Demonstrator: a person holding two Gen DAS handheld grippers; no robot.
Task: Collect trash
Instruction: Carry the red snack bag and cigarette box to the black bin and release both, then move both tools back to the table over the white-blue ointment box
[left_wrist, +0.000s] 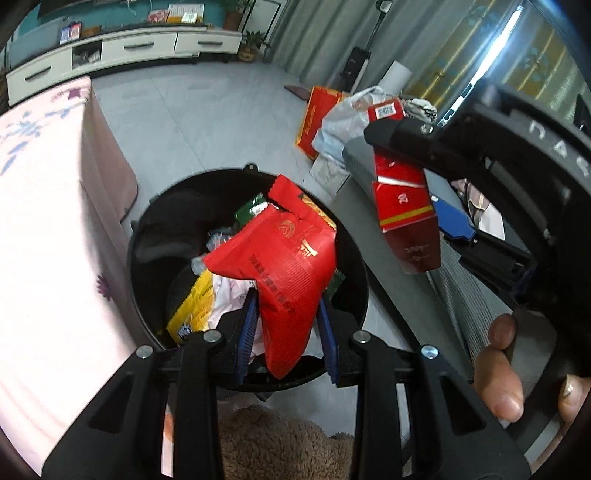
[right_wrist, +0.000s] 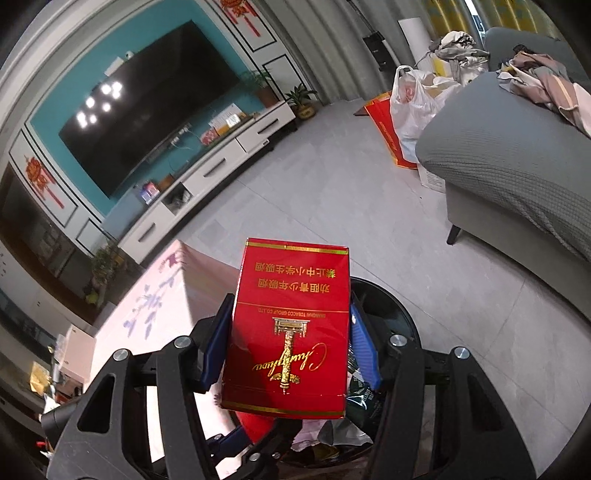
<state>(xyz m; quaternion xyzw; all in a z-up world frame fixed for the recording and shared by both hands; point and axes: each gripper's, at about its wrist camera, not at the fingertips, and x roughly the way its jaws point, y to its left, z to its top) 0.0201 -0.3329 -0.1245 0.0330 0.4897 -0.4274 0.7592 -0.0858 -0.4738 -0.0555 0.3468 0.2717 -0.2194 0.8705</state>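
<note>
Bin (left_wrist: 147, 236) at centre frame already holds wrappers; left claw (left_wrist: 286, 321) clamps a red snack packet (left_wrist: 284, 269) and right claw (right_wrist: 290, 350) grips a red cigarette pack (right_wrist: 291, 332), both undropped.

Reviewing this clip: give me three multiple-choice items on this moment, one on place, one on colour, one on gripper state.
1. Where is the red snack packet?
A. over the black bin
B. on the sofa
C. on the floor

2. What colour is the cigarette box?
A. green
B. red with gold print
C. white

3. The right gripper is:
A. open and empty
B. out of view
C. shut on the box

Key: 1 A, the left gripper holds the packet above the bin's mouth; 2 B, red faces with gold lettering; 3 C, blue pads press both sides of the box.
</note>
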